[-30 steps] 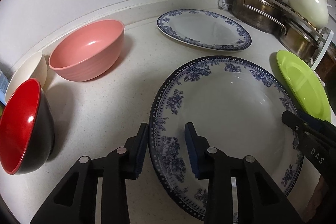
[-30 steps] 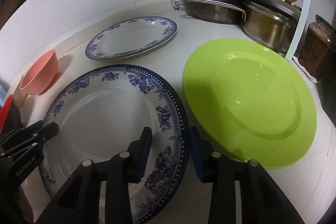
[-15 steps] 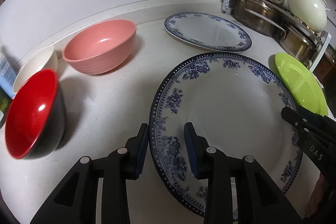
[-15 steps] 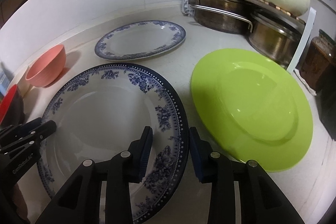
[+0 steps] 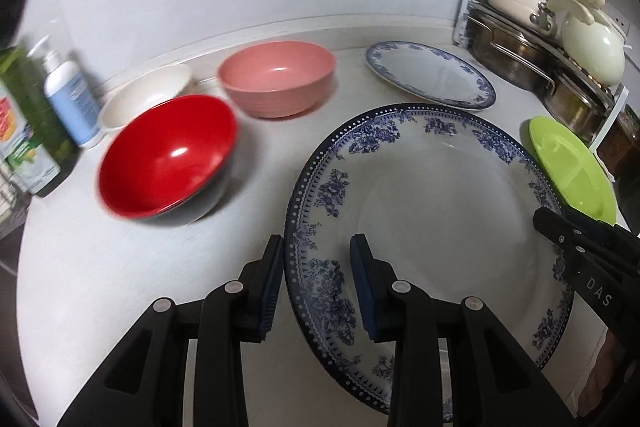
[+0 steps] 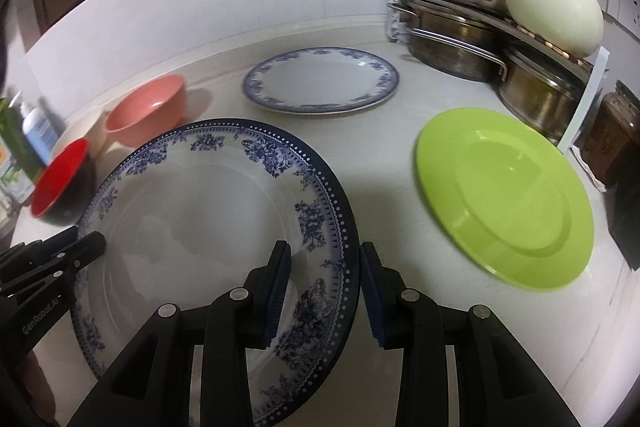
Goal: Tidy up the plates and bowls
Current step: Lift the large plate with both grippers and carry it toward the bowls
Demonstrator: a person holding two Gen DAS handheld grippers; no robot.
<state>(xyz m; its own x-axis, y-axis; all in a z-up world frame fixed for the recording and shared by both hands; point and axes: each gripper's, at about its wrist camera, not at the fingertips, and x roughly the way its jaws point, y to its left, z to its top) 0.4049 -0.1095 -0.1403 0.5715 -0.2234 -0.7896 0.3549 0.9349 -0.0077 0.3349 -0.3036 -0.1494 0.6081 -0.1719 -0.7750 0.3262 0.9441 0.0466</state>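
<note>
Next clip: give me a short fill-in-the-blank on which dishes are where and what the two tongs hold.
1. Both the left tongs and the right tongs grip the rim of the large ____-patterned plate.
2. The plate right of it is ____ in colour.
3. The bowl beside the pink bowl is ____ inside.
4. The smaller blue plate lies ____ on the counter, held by neither tongs.

Missing words: blue; green; red; flat
</note>
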